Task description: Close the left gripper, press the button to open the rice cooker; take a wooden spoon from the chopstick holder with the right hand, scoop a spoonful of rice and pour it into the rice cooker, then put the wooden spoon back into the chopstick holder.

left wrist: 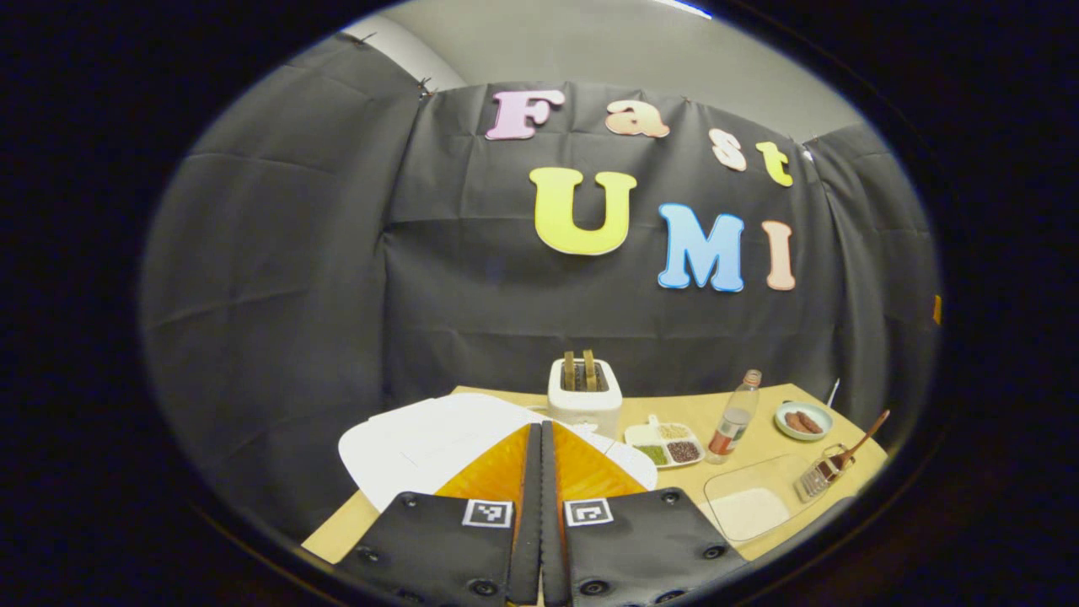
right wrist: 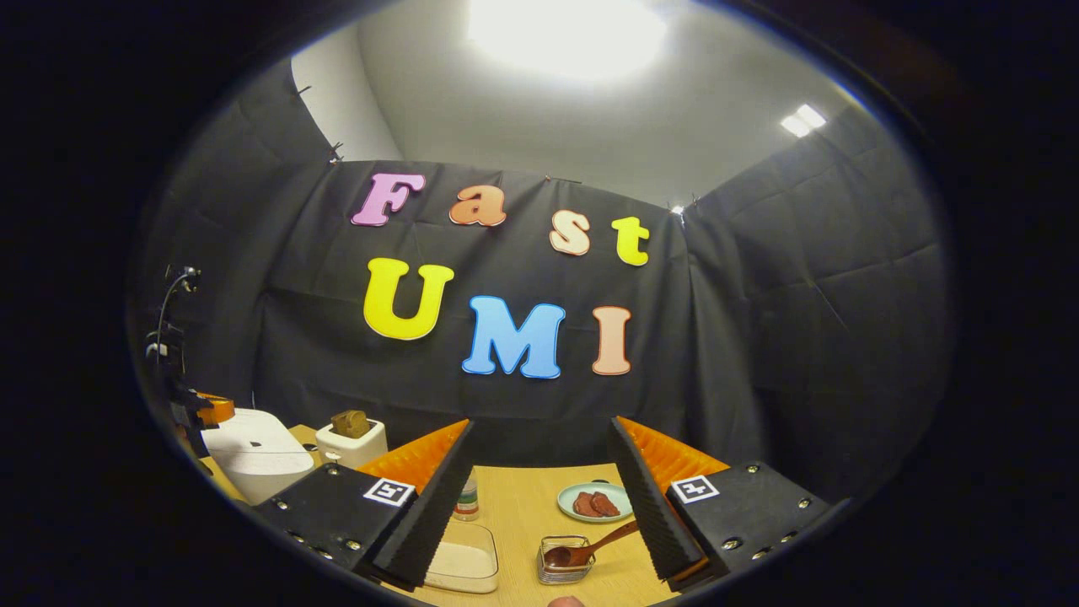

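Observation:
The white rice cooker [left wrist: 413, 447] sits with its lid down just beyond my left gripper [left wrist: 540, 430], whose fingers are shut together with nothing between them. In the right gripper view the rice cooker [right wrist: 253, 451] stands at the far left, with the left gripper [right wrist: 206, 410] over it. My right gripper [right wrist: 541, 426] is open and holds nothing. Below and between its fingers stands a wire chopstick holder [right wrist: 563, 563] with the wooden spoon [right wrist: 594, 544] leaning in it. A clear container of rice [right wrist: 462, 563] lies left of the holder. The holder [left wrist: 816, 480], spoon [left wrist: 861, 440] and rice container [left wrist: 748, 510] are at the right in the left gripper view.
On the wooden table [right wrist: 523, 506] stand a white toaster [left wrist: 584, 396] with bread, a divided dish of beans [left wrist: 666, 443], a plastic bottle [left wrist: 733, 417] and a green plate of sausages [right wrist: 594, 502]. Black cloth walls close the back and sides.

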{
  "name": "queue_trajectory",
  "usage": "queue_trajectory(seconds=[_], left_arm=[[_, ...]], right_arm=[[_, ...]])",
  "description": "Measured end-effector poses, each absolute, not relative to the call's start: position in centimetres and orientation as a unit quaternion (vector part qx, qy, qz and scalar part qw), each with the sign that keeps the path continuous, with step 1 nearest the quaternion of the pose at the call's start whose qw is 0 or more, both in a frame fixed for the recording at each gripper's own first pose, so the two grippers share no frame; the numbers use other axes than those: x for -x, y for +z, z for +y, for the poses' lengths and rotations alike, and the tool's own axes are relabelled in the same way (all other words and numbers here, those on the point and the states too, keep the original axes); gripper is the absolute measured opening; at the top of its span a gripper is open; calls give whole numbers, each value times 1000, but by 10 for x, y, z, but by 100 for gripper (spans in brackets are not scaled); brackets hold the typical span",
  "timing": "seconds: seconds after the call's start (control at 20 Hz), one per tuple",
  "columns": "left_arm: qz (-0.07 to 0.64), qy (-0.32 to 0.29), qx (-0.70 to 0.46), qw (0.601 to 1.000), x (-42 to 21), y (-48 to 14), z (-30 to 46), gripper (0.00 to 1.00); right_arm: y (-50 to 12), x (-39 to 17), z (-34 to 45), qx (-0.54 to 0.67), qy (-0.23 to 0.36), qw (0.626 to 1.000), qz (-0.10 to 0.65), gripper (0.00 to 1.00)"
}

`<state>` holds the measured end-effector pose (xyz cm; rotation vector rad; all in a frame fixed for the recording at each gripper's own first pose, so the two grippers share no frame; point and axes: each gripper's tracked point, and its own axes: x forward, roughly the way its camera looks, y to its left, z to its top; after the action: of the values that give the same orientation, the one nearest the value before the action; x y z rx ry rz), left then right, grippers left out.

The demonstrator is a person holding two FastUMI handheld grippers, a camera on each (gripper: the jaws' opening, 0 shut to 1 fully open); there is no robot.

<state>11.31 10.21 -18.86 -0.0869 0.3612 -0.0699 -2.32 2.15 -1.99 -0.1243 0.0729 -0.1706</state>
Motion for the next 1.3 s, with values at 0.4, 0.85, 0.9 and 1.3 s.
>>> queue_trajectory(seconds=[0.4, 0.85, 0.9, 1.3], left_arm=[[232, -36, 45, 971, -119, -247, 94, 9], [240, -20, 46, 970, -112, -252, 97, 9], [241, -17, 45, 969, -112, -251, 98, 9], [249, -11, 60, 967, -115, -256, 99, 9]], right_arm=[[-18, 20, 20, 78, -93, 992, 38, 95], [-19, 15, 20, 73, -75, 994, 40, 95], [-18, 15, 19, 73, -73, 994, 39, 95], [-23, 11, 4, 54, -68, 995, 37, 95]])
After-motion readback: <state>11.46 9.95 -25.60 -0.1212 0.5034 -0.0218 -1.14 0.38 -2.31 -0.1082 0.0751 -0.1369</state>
